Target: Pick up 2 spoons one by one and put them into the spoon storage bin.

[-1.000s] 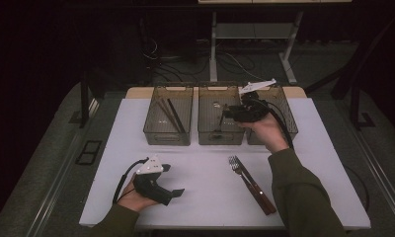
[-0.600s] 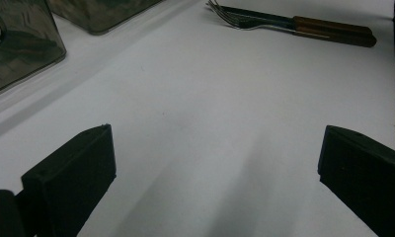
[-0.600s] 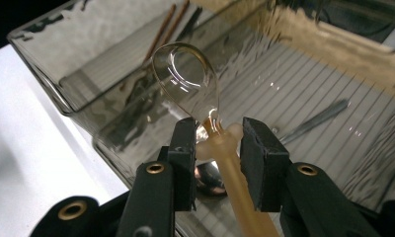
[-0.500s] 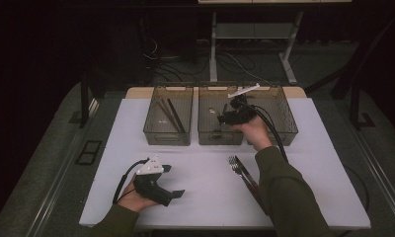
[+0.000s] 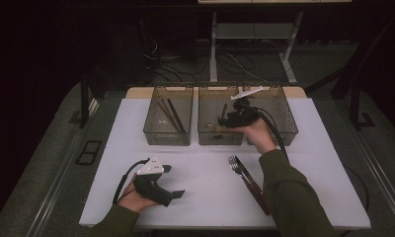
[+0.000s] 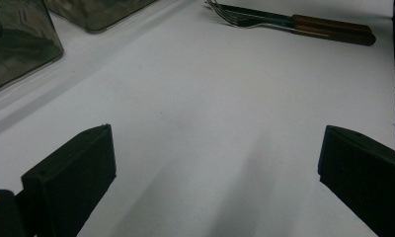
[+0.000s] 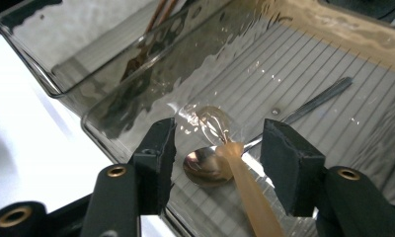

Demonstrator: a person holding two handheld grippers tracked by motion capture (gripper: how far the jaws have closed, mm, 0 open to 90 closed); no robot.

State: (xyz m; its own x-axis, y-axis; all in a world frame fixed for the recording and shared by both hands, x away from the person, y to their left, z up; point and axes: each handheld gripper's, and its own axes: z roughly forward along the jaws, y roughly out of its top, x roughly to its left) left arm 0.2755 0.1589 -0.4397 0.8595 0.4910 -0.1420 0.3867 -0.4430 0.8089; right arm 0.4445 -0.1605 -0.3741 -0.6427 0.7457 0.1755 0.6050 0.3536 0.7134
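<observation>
Hovering right gripper (image 7: 217, 158) over middle bin (image 5: 205, 136), jaws apart, empty; amber spoon (image 7: 245, 187) between them, handle toward six o'clock.

White table (image 5: 334, 148): three clear bins (image 5: 169, 121) in row at 12 o'clock; fork (image 5: 241, 170) and knife (image 5: 252, 182) side by side at 5 o'clock.

Room dim around my bright white table (image 5: 205, 182); glare ripples on bin wall (image 7: 151, 98); my near jaws blurred.
</observation>
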